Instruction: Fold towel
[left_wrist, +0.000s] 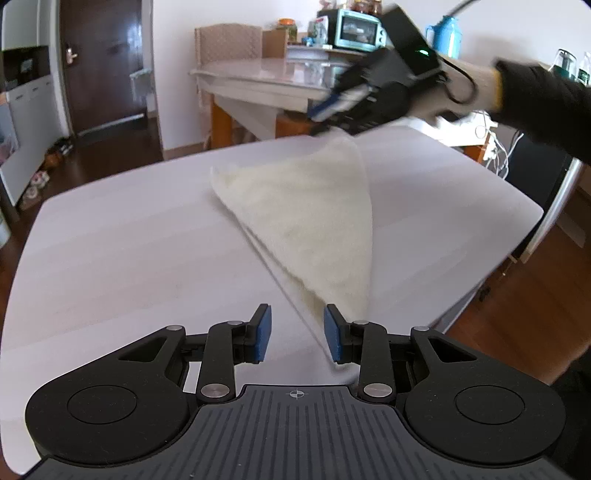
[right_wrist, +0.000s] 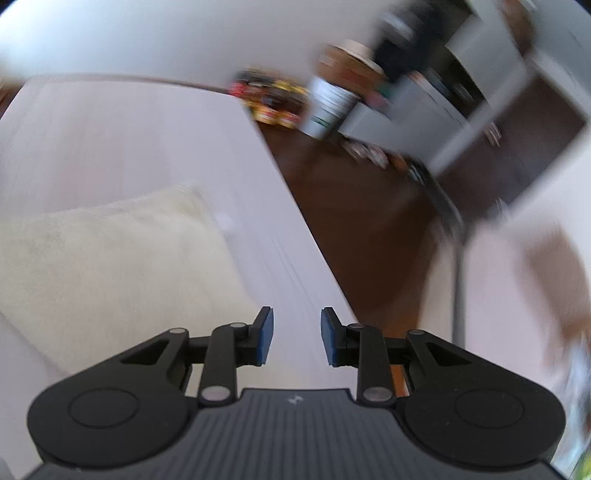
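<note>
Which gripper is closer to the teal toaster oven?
Right. The right gripper hovers past the towel's far corner, just below the toaster oven; the left gripper sits at the towel's near corner.

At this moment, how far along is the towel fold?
Done: the towel lies on the table doubled into a triangle, layered edges showing along its left side. In hand: nothing; the left tongs and right tongs are open and empty, the right ones above the far corner. Left: probably another fold or tidying, though I cannot tell the intended final shape.
</note>
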